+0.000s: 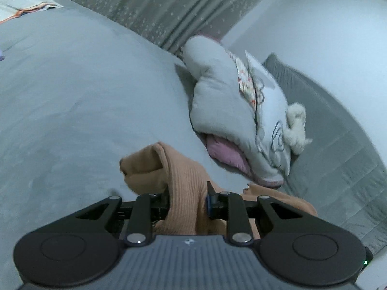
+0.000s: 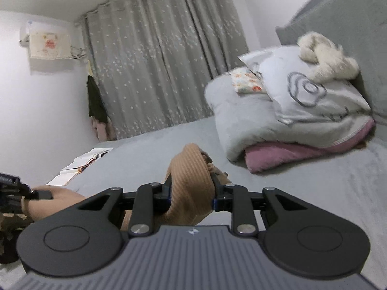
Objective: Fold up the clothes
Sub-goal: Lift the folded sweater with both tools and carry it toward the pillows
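A tan ribbed knit garment [image 1: 183,181] is bunched between the fingers of my left gripper [image 1: 187,199], which is shut on it just above the grey bed sheet [image 1: 72,96]. More of the tan cloth trails off to the right [image 1: 278,195]. In the right wrist view the same tan garment [image 2: 191,181] bulges up through my right gripper [image 2: 192,193], which is shut on it as well. The left gripper [image 2: 14,188] shows at the left edge of that view, with tan cloth [image 2: 60,198] stretched from it.
A pile of folded bedding [image 2: 278,120] with a pink layer, a white pillow and a fluffy white toy [image 2: 326,60] lies at the bed's head by a grey headboard [image 1: 326,120]. An open book [image 2: 82,164] rests on the far sheet. Grey curtains [image 2: 150,72] hang behind.
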A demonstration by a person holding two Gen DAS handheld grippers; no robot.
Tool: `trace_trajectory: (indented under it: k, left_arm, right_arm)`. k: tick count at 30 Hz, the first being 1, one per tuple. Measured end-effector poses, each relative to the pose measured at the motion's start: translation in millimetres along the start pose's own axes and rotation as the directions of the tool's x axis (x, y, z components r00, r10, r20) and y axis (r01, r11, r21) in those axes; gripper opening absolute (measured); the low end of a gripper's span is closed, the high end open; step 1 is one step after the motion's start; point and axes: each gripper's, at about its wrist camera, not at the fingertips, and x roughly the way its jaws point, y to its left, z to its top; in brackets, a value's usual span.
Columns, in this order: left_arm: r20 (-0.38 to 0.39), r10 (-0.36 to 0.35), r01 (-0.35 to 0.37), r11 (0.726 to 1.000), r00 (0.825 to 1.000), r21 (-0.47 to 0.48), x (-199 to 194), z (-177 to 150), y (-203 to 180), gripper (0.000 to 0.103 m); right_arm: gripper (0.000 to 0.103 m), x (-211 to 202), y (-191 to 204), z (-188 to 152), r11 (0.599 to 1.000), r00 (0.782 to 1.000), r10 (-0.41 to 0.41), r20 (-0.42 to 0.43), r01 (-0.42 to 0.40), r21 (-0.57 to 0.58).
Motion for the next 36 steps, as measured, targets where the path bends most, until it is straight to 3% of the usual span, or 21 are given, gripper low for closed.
trace_trajectory:
  k: [5,9,12,14,17,19,21,23,24,26,28,31,35,36]
  left_arm:
    - [-0.086,-0.025,0.034,0.995,0.996,0.099,78.6,12.8,-87.0,0.024]
    - [-0.138,-0.083,0.111,0.972,0.987,0.206,165.1,12.0,-192.7,0.024]
    - [-0.163,-0.185,0.224,0.937,0.969,0.267,227.5,-3.8,-281.2,0.024]
    - [-0.162,-0.251,0.291,0.9,0.954,0.324,263.4,-24.0,-332.4,0.024]
    - [-0.191,-0.282,0.338,0.847,0.94,0.41,324.8,-67.5,-383.9,0.025]
    - [-0.239,-0.261,0.343,0.83,0.935,0.44,373.5,-103.3,-394.2,0.025]
    - [-0.307,-0.139,0.273,0.849,0.942,0.453,413.4,-141.7,-375.4,0.025]
    - [-0.357,-0.027,0.202,0.863,0.934,0.464,439.8,-172.6,-345.7,0.025]
    - [-0.361,-0.013,0.191,0.865,0.933,0.464,439.8,-178.2,-326.6,0.025]
    - [-0.359,-0.06,0.218,0.881,0.931,0.419,429.1,-168.7,-296.5,0.025]
    - [-0.359,-0.045,0.207,0.88,0.932,0.427,420.5,-155.5,-286.3,0.025]
    - [-0.341,0.007,0.18,0.84,0.94,0.513,415.2,-145.0,-301.8,0.025]
    - [-0.325,0.065,0.151,0.789,0.944,0.596,420.9,-146.0,-328.5,0.026]
    - [-0.32,0.079,0.144,0.775,0.944,0.615,422.3,-146.2,-335.1,0.026]
  right_arm:
    - [0.028,-30.5,-70.4,9.2,0.984,0.988,-0.143,0.049,0.137,0.118]
    - [0.028,-55.4,-103.3,4.9,0.959,0.968,-0.235,0.084,0.216,0.185]
    - [0.027,-68.5,-118.6,-7.3,0.94,0.959,-0.274,0.079,0.25,0.232]
    - [0.025,-77.3,-128.8,-15.5,0.926,0.951,-0.3,0.074,0.271,0.262]
    - [0.023,-90.4,-144.0,-27.7,0.902,0.939,-0.338,0.066,0.303,0.307]
    - [0.022,-99.2,-154.2,-35.8,0.884,0.93,-0.363,0.059,0.323,0.337]
    - [0.022,-107.9,-164.4,-44.0,0.865,0.921,-0.387,0.052,0.343,0.366]
    - [0.017,-116.7,-174.6,-52.1,0.844,0.911,-0.411,0.043,0.362,0.395]
    - [0.01,-121.0,-179.7,-56.2,0.834,0.905,-0.423,0.039,0.372,0.409]
    - [0.01,-129.8,-189.8,-64.3,0.811,0.895,-0.446,0.03,0.39,0.436]
    - [0.01,-138.6,-200.0,-72.5,0.787,0.883,-0.468,0.019,0.407,0.463]
    - [0.013,-133.3,-213.3,-81.1,0.756,0.889,-0.458,0.004,0.387,0.528]
    - [0.02,-161.4,-243.9,-78.7,0.659,0.838,-0.545,-0.015,0.44,0.61]
    - [0.025,-166.9,-251.8,-81.3,0.635,0.834,-0.552,-0.022,0.437,0.637]
